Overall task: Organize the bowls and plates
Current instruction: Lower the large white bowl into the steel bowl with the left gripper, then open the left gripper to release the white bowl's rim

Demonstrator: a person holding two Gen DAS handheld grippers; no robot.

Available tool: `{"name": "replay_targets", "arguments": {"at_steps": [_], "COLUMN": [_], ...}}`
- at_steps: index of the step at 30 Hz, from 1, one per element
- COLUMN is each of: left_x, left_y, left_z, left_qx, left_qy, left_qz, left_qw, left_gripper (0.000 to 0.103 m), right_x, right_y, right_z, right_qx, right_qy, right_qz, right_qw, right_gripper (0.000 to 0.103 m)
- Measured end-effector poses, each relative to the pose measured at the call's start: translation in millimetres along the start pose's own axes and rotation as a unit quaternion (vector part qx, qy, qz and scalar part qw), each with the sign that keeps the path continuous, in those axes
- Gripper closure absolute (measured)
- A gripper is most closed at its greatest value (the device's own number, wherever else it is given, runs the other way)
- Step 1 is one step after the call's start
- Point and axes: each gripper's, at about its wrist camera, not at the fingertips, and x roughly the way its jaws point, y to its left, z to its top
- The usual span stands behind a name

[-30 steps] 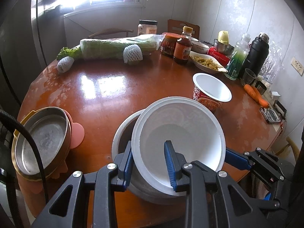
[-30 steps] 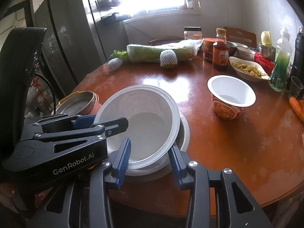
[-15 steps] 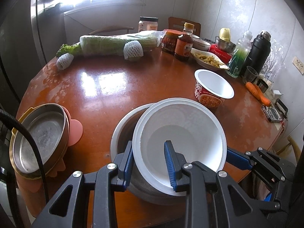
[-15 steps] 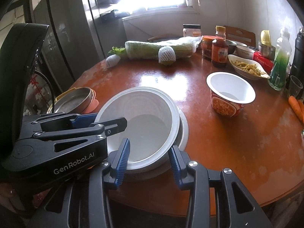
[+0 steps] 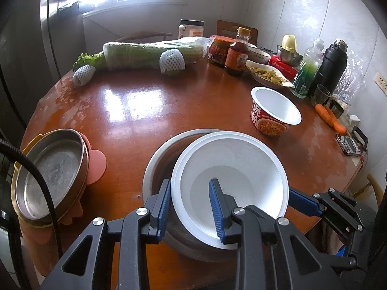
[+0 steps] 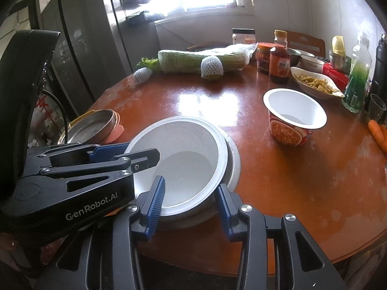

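Both grippers straddle the white foam bowl's (image 5: 229, 169) rim, nested askew in a steel bowl (image 5: 159, 162); red noodle cup (image 5: 273, 113) waits.

Left gripper (image 5: 189, 207) and right gripper (image 6: 188, 200) stand half-spread, whether pinching I cannot tell.

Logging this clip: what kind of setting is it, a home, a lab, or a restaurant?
Most likely a home kitchen or dining corner. A worn round wooden table holds everyday food: a wrapped cabbage, sauce bottles, carrots and an instant-noodle cup. What looks like a fridge stands beside a window.
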Motion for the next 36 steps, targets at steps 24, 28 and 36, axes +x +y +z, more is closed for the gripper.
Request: {"name": "replay_targets", "arguments": {"at_steps": [24,28,36], "left_x": [-19,-24,-34], "left_y": [5,3,-2], "left_z": [3,3,7], "left_qx": [-0.013,-0.01,-0.006], "left_qy": [-0.026,-0.032,-0.046], "left_qz": [0.002,0.003,-0.002], "left_qw": [0.9996,0.9994,0.9989], "left_gripper": [0.069,0.067,0.063], "right_x": [-9,-16,-29], "right_y": [-8,-9,-13], "right_z": [4,6,8], "right_qx": [0.012,0.012,0.007], "right_qy": [-0.023,-0.037,-0.066], "right_qz": [-0.02,-0.021,-0.035], "right_qw": [0.999,0.999,0.997], "right_gripper": [0.031,0.029,0.024]}}
